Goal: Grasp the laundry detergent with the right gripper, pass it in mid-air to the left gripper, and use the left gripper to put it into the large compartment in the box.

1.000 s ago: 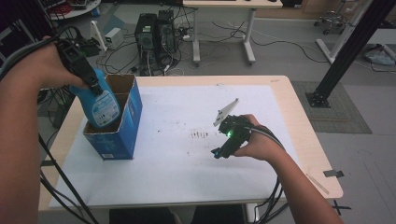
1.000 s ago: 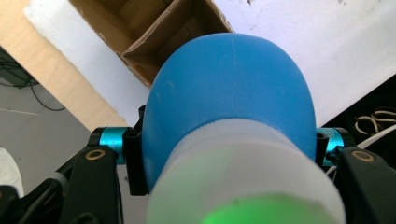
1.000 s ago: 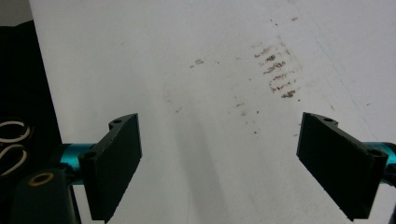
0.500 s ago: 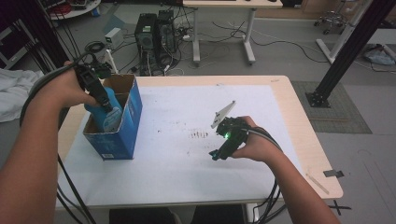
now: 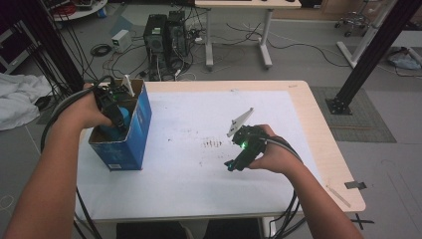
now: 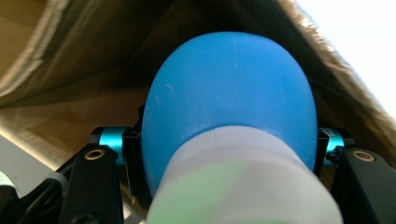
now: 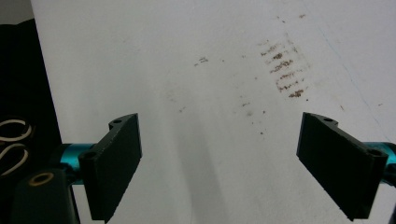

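Inside the blue box (image 5: 124, 134) at the table's left edge, the left gripper (image 5: 115, 107) is clamping a blue bottle (image 6: 229, 98). The right gripper (image 7: 233, 158) is resting wide open over the stained white sheet (image 5: 199, 174); computer towers (image 5: 164, 32) are standing behind

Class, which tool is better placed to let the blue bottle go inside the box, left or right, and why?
Left. The left tool already grips the bottle inside the box; the right tool is open over the table, apart from the box.
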Available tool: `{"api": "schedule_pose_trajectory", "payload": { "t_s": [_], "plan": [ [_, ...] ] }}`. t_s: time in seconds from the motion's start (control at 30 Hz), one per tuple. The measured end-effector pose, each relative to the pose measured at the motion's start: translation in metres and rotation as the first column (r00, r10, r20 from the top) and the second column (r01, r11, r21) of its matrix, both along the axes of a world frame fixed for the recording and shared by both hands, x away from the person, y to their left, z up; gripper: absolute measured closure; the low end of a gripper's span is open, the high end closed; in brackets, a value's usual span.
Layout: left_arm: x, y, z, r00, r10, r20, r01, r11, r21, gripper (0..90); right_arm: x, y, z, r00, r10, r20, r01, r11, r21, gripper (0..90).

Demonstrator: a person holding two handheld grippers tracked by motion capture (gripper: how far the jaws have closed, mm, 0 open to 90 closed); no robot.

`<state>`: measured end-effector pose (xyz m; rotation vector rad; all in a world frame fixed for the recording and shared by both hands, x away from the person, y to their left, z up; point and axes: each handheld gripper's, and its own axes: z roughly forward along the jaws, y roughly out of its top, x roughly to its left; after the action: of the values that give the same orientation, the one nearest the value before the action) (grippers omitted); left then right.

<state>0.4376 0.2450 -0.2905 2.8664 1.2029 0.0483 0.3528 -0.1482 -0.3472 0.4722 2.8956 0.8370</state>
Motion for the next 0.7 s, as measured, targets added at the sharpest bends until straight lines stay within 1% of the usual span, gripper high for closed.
{"api": "schedule_pose_trajectory", "payload": {
  "t_s": [0.03, 0.1, 0.27, 0.47, 0.5, 0.53, 0.57, 0.63, 0.67, 0.7],
  "plan": [
    [0.0004, -0.0003, -0.0054, 1.0, 0.004, -0.003, -0.004, 1.0, -0.001, 38.1, -0.0001, 0.0005, -0.0007, 1.0, -0.003, 0.0, 0.003, 1.0, 0.002, 13.3],
    [0.0014, 0.0004, -0.0081, 1.0, 0.001, 0.0, -0.001, 1.0, -0.009, 38.0, -0.0003, 0.0015, -0.0008, 1.0, -0.002, 0.002, 0.002, 1.0, 0.005, 13.3],
    [0.0018, 0.0003, -0.0081, 1.0, -0.001, 0.003, 0.001, 0.9999, -0.014, 38.0, -0.0008, 0.0037, -0.0012, 1.0, 0.003, -0.002, -0.003, 1.0, 0.001, 13.3],
    [0.0018, 0.0016, -0.0087, 1.0, 0.001, -0.003, -0.001, 0.9999, -0.013, 37.7, -0.0003, 0.0035, -0.0024, 1.0, -0.001, -0.005, 0.001, 1.0, 0.0, 13.3],
    [0.0011, 0.0013, -0.0088, 1.0, 0.001, -0.003, -0.001, 0.9997, -0.024, 37.5, -0.0005, 0.0035, -0.0022, 1.0, -0.001, -0.002, 0.001, 1.0, 0.004, 13.3],
    [0.0011, 0.0013, -0.0088, 1.0, 0.001, -0.003, -0.001, 0.9997, -0.024, 37.5, -0.0005, 0.0035, -0.0022, 1.0, -0.001, -0.002, 0.001, 1.0, 0.004, 13.3],
    [0.0009, 0.0006, -0.0079, 0.9999, -0.007, -0.014, 0.006, 0.9995, -0.03, 37.4, -0.0008, 0.0032, -0.0019, 1.0, 0.0, -0.002, 0.0, 1.0, 0.002, 13.3],
    [0.0, -0.0004, -0.007, 0.9999, -0.003, -0.014, 0.003, 0.9999, -0.014, 34.8, -0.001, 0.0028, -0.0021, 1.0, -0.001, -0.002, 0.001, 1.0, 0.004, 13.3],
    [0.0, -0.0004, -0.007, 0.9999, -0.003, -0.014, 0.003, 0.9999, -0.014, 34.1, -0.001, 0.0028, -0.0021, 1.0, -0.001, -0.002, 0.001, 1.0, 0.004, 13.3],
    [-0.0002, -0.0005, -0.0048, 0.9999, -0.008, -0.006, 0.008, 1.0, -0.003, 33.1, -0.0015, 0.0024, -0.0019, 1.0, -0.005, -0.002, 0.005, 1.0, 0.007, 13.3]
  ]
}}
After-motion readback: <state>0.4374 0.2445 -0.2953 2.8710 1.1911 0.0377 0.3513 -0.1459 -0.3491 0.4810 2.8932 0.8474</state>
